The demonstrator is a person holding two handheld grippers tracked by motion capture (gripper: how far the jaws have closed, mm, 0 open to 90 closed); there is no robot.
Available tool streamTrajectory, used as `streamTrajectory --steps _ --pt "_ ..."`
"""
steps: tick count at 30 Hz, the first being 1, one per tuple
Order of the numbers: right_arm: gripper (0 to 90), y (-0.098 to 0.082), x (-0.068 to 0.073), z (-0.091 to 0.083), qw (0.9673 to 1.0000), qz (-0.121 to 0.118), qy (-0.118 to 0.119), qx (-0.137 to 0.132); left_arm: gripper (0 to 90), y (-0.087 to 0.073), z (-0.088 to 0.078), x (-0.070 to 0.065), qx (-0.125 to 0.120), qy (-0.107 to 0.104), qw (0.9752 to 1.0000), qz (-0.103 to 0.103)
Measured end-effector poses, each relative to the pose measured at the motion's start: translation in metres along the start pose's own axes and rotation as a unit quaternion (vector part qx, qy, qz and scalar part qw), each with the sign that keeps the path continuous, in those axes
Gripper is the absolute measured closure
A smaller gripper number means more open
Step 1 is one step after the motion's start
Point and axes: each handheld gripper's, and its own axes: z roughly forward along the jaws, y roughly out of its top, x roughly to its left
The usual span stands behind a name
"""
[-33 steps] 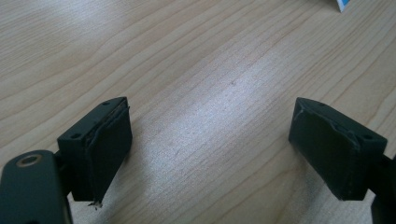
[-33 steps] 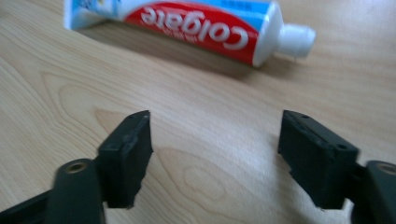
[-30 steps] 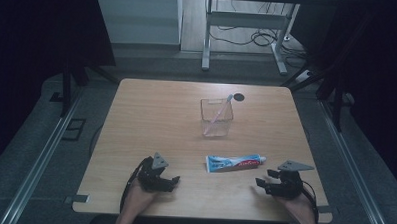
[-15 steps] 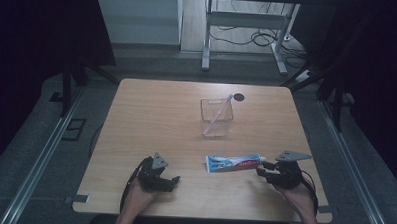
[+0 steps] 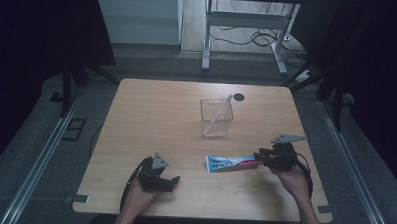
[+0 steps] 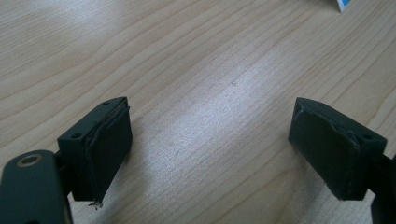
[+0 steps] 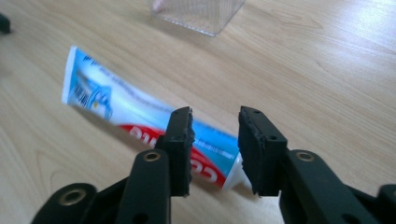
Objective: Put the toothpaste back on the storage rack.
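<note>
On the pale wooden tabletop [image 5: 156,110], the left tongs [image 5: 171,181] rest wide apart just off the flat end of the blue, white and red toothpaste tube [image 5: 233,163]. The right tongs [image 7: 215,140] have just been closing, its cap end between their jaws; whether they pinch it I cannot tell. Beyond the tube stands a clear square plastic cup [image 5: 217,117] holding a pink toothbrush [image 5: 219,108].

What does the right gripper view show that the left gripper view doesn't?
Right gripper view: the right hand-held gripper, jaws just closed on the cap end of the toothpaste tube; the base of the clear container. Left gripper view: the left hand-held gripper, jaws open over bare wood. Shared: the wooden table, and seemingly a corner of the tube.
</note>
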Motion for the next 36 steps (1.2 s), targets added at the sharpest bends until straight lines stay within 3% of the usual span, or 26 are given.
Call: streamTrajectory --steps 8,21,26,31,36 --pt "69.3 0.011 -0.016 0.017 0.9992 0.032 -0.013 0.022 13.6 0.0 0.0 0.0 0.0 0.0 1.0 0.0" --pt "72.7 0.009 -0.03 0.043 0.9977 0.004 -0.025 0.063 13.6 0.0 0.0 0.0 0.0 0.0 1.0 0.001" --pt "72.2 0.007 -0.033 0.047 0.9974 0.003 -0.008 0.071 13.6 0.0 0.0 0.0 0.0 0.0 1.0 0.001" --pt "70.2 0.003 -0.031 0.049 0.9953 -0.006 0.0 0.096 13.6 0.0 0.0 0.0 0.0 0.0 1.0 0.0" --pt "69.5 -0.004 -0.028 0.045 0.9958 -0.008 0.005 0.091 13.6 0.0 0.0 0.0 0.0 0.0 1.0 0.0"
